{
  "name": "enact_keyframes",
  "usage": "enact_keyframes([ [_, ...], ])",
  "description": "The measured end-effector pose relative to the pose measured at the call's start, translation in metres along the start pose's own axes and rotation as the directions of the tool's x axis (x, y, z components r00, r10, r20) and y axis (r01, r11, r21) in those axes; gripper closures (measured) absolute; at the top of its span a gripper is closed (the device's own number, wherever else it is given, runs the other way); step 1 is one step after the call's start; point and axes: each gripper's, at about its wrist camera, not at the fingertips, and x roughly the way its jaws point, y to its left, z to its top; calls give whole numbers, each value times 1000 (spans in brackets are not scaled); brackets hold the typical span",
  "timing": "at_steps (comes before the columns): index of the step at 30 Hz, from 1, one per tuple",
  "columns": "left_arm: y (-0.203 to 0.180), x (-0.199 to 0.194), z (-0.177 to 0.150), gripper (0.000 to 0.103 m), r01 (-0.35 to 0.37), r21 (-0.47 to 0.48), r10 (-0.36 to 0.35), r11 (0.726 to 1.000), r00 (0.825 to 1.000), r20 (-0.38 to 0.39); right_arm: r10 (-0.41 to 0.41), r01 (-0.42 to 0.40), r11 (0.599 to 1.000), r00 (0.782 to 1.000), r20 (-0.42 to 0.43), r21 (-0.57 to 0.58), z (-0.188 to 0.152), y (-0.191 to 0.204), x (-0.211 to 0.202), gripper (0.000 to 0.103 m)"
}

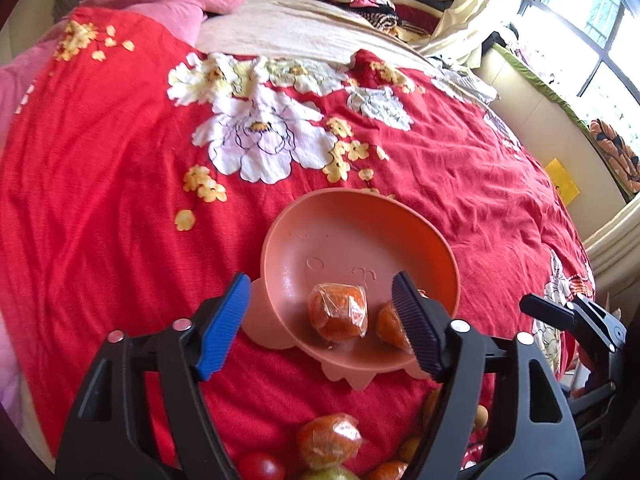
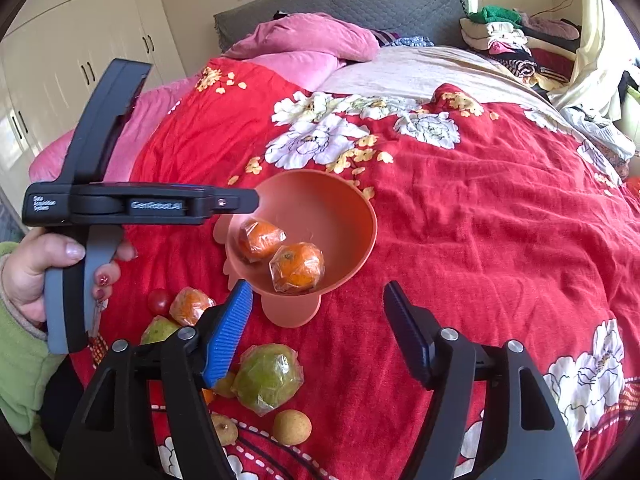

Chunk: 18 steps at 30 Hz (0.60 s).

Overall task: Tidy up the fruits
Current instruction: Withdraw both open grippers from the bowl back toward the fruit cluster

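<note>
A salmon-pink bowl [image 1: 360, 236] [image 2: 344, 208] sits on the red floral bedspread. Two plastic-wrapped oranges lie in it, one [image 1: 338, 312] [image 2: 260, 238] beside the other [image 1: 390, 326] [image 2: 298, 268]. My left gripper [image 1: 322, 320] is open and empty, hovering over the bowl's near rim; its body also shows in the right wrist view [image 2: 140, 204]. My right gripper [image 2: 316, 334] is open and empty, just in front of the bowl. Loose fruit lies near me: a wrapped orange [image 1: 328, 440] [image 2: 191, 306], a tomato [image 1: 260, 466] [image 2: 159, 300], a wrapped green fruit [image 2: 268, 378], a green pear [image 2: 158, 330], small yellow-brown fruits [image 2: 292, 426].
Pink pillows [image 2: 304, 40] and a beige blanket [image 2: 420, 68] lie at the head of the bed. Folded clothes [image 2: 516, 40] are stacked at the far right. A wardrobe [image 2: 80, 40] stands to the left, a window [image 1: 592, 20] to the right.
</note>
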Motion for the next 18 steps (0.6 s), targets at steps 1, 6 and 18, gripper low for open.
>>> enact_keyframes([
  [1,0,-4,-1,32,-4,2,4,1000,1000,6,-1,1,1000,1000,3,-1,0,1,-2,32],
  [6,-2,-26,-6,19,-16,8,15,1000,999,51,-3,3,1000,1000,17,-16,0,5,-9,26],
  [18,-5,-68,-24,10,-41,6,40,999,991,124,-8,9,1000,1000,30,-26,-3,10,-20,15],
])
